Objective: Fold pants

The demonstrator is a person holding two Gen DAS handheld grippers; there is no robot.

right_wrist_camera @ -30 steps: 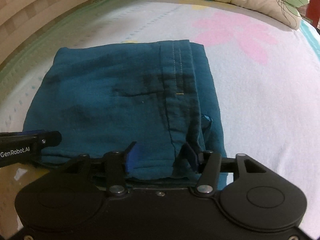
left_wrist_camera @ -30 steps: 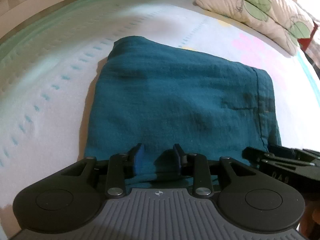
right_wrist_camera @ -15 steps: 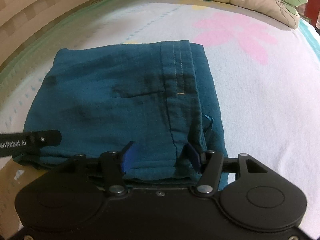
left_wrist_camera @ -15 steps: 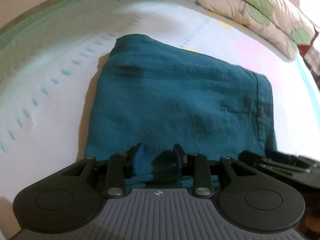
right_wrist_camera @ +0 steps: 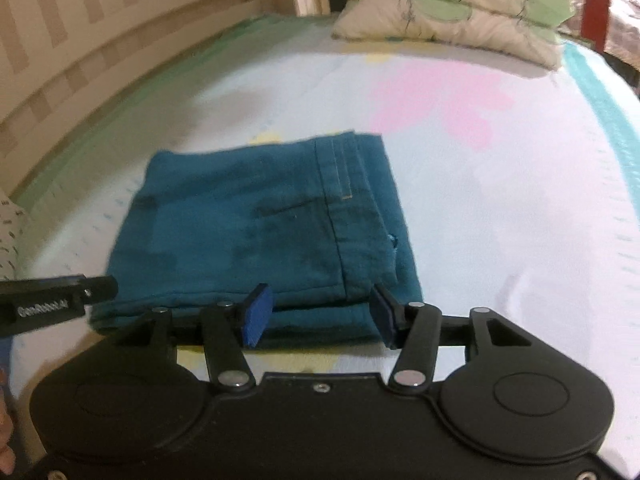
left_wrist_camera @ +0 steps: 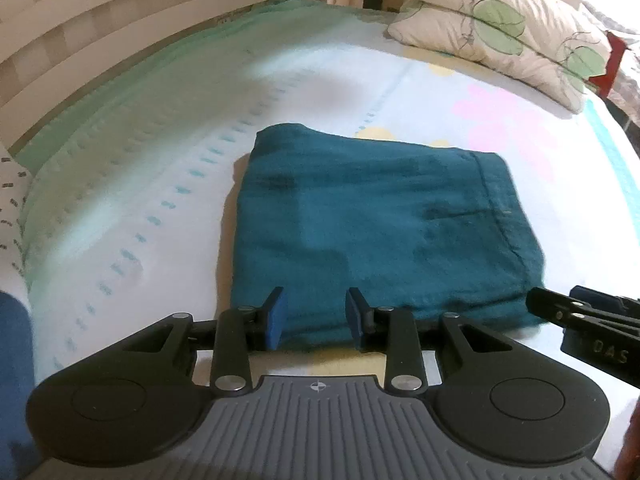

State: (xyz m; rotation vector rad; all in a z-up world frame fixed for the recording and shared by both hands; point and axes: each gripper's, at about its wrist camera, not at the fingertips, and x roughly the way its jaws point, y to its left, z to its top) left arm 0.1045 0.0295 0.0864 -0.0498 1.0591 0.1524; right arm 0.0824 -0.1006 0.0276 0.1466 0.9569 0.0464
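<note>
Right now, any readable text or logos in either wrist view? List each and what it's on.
"DAS": white letters on the side of the right gripper, seen in the left wrist view.
"GenRobot.AI": on the side of the left gripper, seen in the right wrist view; blurred, the reading is likely.
Pants, pillow: no text.

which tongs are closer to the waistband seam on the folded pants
Right. The right tongs hover open at the pants' near edge, straddling the seam; the left tongs hover open toward the opposite end.
</note>
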